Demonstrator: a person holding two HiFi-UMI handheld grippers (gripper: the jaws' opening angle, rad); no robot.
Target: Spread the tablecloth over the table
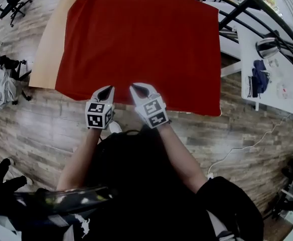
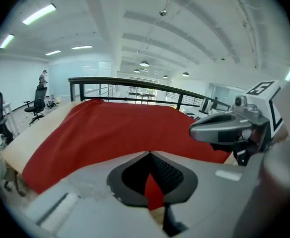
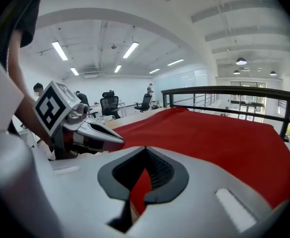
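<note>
Your left gripper (image 1: pixel 106 91) and right gripper (image 1: pixel 139 89) were both closed, empty, by the near hem of the smooth red tablecloth (image 1: pixel 141 39) draping the pale rectangular table (image 1: pixel 48 44).

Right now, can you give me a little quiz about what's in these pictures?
1. True or false: the tablecloth is blue.
2. In the head view, which side of the table shows bare? A left, B right, C neither.
3. Fill in: the left gripper and the right gripper both have their jaws ____.
Key: 1 false; 2 A; 3 shut.
</note>
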